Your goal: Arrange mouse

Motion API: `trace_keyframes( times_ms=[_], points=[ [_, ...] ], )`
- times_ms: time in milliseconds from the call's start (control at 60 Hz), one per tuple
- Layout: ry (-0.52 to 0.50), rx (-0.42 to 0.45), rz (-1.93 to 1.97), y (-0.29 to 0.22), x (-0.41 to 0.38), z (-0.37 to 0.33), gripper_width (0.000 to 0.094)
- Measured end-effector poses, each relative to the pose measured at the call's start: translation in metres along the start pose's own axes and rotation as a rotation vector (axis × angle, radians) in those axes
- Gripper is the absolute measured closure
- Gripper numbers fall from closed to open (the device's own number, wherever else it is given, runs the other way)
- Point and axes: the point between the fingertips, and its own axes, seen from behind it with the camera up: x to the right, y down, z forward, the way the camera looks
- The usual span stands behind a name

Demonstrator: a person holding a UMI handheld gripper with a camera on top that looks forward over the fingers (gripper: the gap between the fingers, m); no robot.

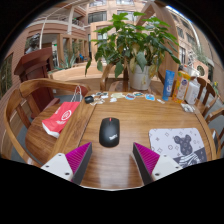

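A black computer mouse (109,130) lies on the wooden table (110,165), just ahead of my fingers and about midway between their lines. A white mouse pad with a cartoon print (177,143) lies to the right of the mouse, ahead of my right finger. My gripper (112,160) is open and empty; its two magenta pads (79,158) stand wide apart over bare wood, short of the mouse.
A red packet (61,118) lies at the left on the table. A potted plant (140,70) stands at the far side, with small items (128,97) and blue cartons (169,84) near it. Wooden chairs (20,105) flank the table.
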Motion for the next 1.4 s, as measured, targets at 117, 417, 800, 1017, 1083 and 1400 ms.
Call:
trace_keyframes(
  times_ms=[117, 417, 800, 1017, 1083, 1400],
  points=[
    [0.019, -0.028, 0.004, -0.014, -0.006, 0.048, 0.0099],
    [0.09, 0.003, 0.017, -0.04, -0.003, 0.078, 0.0519],
    [-0.097, 0.308, 0.016, -0.157, -0.026, -0.06, 0.0596],
    [-0.051, 0.502, 0.043, -0.21, 0.09, -0.169, 0.06],
    [-0.005, 0.439, 0.053, -0.193, 0.133, -0.153, 0.0601],
    [0.098, 0.026, 0.089, -0.007, 0.233, -0.044, 0.0594]
  ],
)
